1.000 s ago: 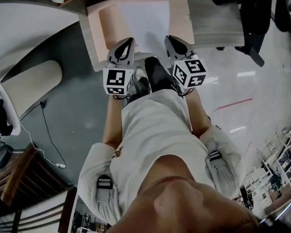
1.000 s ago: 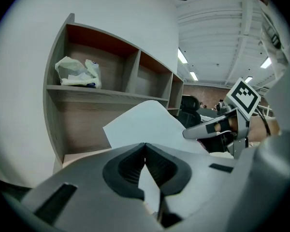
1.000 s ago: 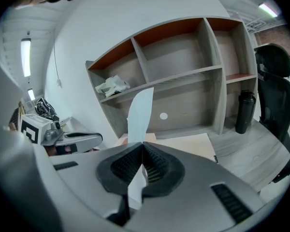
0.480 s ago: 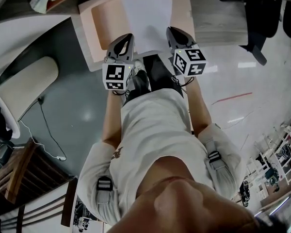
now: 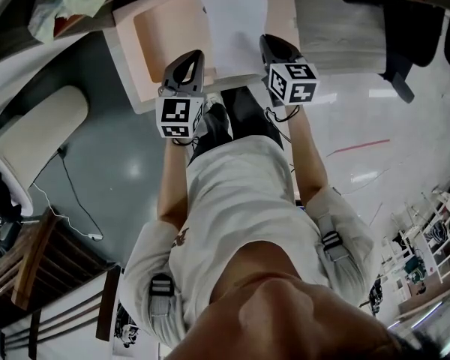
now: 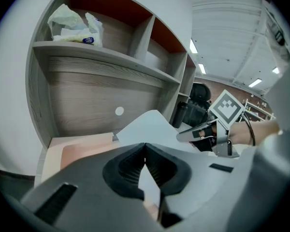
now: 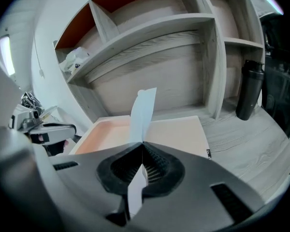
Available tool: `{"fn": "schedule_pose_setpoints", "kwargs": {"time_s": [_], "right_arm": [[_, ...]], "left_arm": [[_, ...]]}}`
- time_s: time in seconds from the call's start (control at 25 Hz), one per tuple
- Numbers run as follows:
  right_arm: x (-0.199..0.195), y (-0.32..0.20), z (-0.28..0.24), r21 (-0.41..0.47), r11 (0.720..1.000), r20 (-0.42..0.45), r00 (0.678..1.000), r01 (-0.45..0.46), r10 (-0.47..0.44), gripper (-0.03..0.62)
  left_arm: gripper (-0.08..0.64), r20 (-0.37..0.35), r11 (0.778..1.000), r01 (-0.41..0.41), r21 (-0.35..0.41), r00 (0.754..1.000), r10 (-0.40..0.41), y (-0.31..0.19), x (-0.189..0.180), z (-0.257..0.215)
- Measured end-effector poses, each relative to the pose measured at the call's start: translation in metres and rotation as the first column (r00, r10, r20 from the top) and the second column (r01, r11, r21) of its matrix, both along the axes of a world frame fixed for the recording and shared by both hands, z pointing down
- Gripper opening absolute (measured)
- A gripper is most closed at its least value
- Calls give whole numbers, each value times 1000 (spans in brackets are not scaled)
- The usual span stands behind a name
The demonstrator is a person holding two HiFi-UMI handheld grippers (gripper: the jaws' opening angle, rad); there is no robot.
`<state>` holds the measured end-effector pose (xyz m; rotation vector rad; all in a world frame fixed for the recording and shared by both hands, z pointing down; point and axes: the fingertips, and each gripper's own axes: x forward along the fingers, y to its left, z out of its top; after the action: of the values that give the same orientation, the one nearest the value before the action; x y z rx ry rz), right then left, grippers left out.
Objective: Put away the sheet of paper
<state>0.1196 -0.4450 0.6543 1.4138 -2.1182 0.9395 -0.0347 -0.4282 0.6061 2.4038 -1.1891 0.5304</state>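
Left gripper (image 5: 190, 58) and right gripper (image 5: 268, 45) are each clamped on the paper's (image 5: 237, 19) near edge. Its long axis runs away from them, over the right half of the open folder (image 5: 169, 32) ahead.

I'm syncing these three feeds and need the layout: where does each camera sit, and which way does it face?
Head view: on the person's head, facing steeply down at the paper and pink pad; shows torso, arms, left gripper and right gripper.
Left gripper view: on the left gripper, facing along its shut jaws toward the shelves; shows the right gripper.
Right gripper view: on the right gripper, facing the shelves and bottle; shows the left gripper.
Shared: all three see the paper.
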Motion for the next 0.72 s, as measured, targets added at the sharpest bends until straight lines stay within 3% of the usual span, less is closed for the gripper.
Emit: {"fn": "schedule_pose_setpoints", "kwargs": {"time_s": [0.36,0.72], "right_arm": [[-5,-13,47,-96,995,3,1000,29,-29,20],[-26,-26,70,-135,988,31,997,78,-74,20]], "left_arm": [[20,22,999,43,-25,999,-42,-13,-6,7],[20,58,994,105,-34,993,-103,-20,-18,11]]}}
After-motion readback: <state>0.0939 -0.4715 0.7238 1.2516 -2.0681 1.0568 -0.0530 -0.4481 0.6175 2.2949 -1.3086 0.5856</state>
